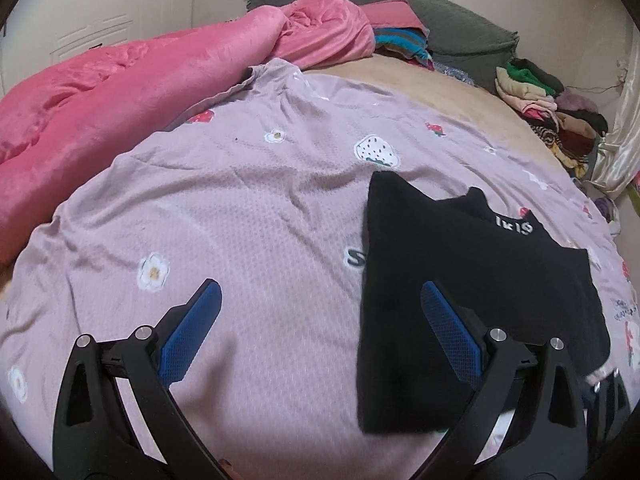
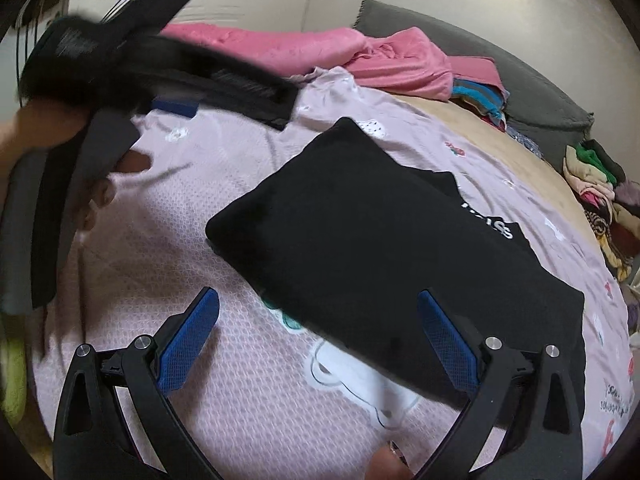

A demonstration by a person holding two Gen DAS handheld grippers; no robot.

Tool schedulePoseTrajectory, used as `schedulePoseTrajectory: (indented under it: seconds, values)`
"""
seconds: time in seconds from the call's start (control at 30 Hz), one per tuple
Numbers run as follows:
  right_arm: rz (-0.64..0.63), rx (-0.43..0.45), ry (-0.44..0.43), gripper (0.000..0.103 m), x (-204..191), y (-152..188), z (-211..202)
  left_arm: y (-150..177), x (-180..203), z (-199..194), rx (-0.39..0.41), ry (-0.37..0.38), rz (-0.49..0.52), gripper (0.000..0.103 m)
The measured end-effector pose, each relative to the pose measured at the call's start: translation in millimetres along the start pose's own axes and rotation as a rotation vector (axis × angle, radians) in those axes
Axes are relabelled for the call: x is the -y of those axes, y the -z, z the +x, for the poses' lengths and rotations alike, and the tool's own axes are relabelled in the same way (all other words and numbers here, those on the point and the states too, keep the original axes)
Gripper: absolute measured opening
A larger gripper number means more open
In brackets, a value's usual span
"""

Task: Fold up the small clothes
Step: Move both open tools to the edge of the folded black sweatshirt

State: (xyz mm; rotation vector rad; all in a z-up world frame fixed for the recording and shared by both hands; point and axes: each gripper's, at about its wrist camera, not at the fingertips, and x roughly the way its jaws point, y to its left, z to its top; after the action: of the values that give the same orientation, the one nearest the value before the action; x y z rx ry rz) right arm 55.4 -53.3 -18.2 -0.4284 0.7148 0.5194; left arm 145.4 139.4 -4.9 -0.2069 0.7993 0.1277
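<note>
Left gripper (image 1: 320, 336): blue pads spread wide apart, nothing between them, just hanging above the bed. Its right-hand finger (image 1: 452, 336) sits over the near-left part of the black garment, but can't tell if it actually touches the cloth.

Right gripper (image 2: 318, 340): same deal, fingers fully spread and gripping nothing. The right pad (image 2: 448, 344) overlaps the near edge of the black garment in view; contact is anyone's guess.

Black garment (image 1: 460, 264): the thing being folded. Lies flat as a rough rectangle on the lilac sheet, with white lettering showing on a flap at its far side.

Lilac sheet (image 1: 224, 208): strawberry and flower print, spread under the black garment and running out well to its left.

Pink blanket (image 1: 120, 80): bunched up far left of the black garment, past the sheet's edge.

Clothes pile (image 1: 548, 112): mixed colours, stacked far right behind the black garment, near the grey headboard cushion (image 1: 440, 16).

Person's hand (image 2: 132, 160): in the right wrist view, blurry, left of the black garment, wrapped round the other gripper's dark body.
</note>
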Motion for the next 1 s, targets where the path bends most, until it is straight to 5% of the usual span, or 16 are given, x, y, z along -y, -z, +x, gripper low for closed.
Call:
schedulePoseTrajectory:
  seconds: [0.37, 0.63, 0.7, 0.83, 0.9, 1.0]
  values:
    - [-0.126, -0.07, 0.145, 0.098, -16, -10, 49, -15, -3, 38, -0.051, -0.031, 0.04, 0.093]
    - [-0.119, -0.028, 0.206, 0.096, -12, -24, 73, -18, -9, 48, -0.06, -0.018, 0.052, 0.093]
    - [-0.118, -0.015, 0.215, 0.076, -10, -24, 73, -22, -9, 51, -0.061, -0.014, 0.049, 0.093]
    - [-0.09, 0.049, 0.209, 0.056, -4, -23, 62, -27, -1, 56, -0.067, 0.01, 0.059, 0.093]
    - [-0.07, 0.089, 0.188, 0.03, 2, -21, 53, -28, 6, 57, -0.071, 0.015, 0.073, 0.093]
    - [-0.056, 0.109, 0.175, 0.019, 5, -20, 46, -29, 14, 58, -0.078, 0.021, 0.084, 0.093]
